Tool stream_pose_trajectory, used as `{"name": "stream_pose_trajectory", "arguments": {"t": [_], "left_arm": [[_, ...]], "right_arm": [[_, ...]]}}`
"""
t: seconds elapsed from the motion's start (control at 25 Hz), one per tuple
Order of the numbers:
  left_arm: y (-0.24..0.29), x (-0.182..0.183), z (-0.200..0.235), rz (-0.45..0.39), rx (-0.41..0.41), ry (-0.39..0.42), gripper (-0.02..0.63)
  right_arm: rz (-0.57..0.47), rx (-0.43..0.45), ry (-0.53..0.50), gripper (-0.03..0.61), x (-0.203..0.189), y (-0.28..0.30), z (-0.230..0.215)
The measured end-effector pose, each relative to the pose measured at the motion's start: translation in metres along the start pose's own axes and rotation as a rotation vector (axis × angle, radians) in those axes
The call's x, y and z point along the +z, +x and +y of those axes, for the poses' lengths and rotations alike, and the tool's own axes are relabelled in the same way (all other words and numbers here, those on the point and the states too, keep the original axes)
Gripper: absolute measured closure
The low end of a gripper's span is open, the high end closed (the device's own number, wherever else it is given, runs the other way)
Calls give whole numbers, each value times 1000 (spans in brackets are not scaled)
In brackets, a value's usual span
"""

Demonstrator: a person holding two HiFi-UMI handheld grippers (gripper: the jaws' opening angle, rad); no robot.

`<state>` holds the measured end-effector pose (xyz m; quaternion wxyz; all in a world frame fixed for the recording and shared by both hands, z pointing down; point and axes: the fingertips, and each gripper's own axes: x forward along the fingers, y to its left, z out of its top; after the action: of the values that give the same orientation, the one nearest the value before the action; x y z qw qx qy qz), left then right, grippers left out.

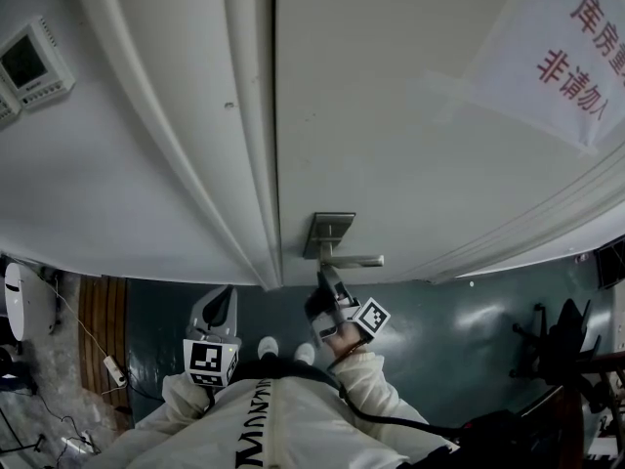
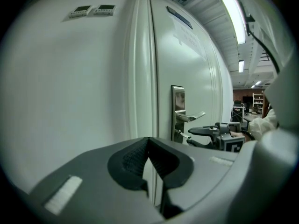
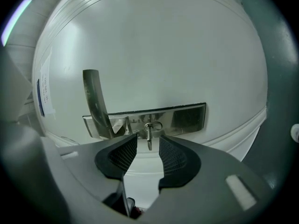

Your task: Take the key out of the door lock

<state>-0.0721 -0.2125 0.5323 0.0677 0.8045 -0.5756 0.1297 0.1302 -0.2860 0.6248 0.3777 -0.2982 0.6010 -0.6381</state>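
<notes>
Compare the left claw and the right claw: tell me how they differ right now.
The right claw stands open, jaws either side of the key in the lock plate; the left claw is shut on nothing. The right claw is close up at the lock plate; the left claw hangs back, off to the side. Both face the door.

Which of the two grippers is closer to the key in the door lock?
Right. The right gripper is at the key, its open jaws on either side without pressing it. The left gripper is held back, off to the left of the lock.
</notes>
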Motion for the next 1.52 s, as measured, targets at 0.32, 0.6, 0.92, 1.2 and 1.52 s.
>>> {"name": "stream_pose_trajectory", "arguments": {"t": [0.32,0.6,0.92,1.2,1.52], "left_arm": [[-2,-1,7,6,23,-6,614],[-2,-1,10,7,33,-9,614],[2,-2,3,5,17,-12,614],[0,-3,0,7,16,-18,614],[1,-4,-1,10,14,-18,614]], "right_arm": [[12,28,22,454,4,15,-2],[21,30,9,551,5,19,0],[12,2,-44,554,4,19,0],[13,-9,-58,555,5,18,0],[30,8,-66,555,-9,-5,3]]}}
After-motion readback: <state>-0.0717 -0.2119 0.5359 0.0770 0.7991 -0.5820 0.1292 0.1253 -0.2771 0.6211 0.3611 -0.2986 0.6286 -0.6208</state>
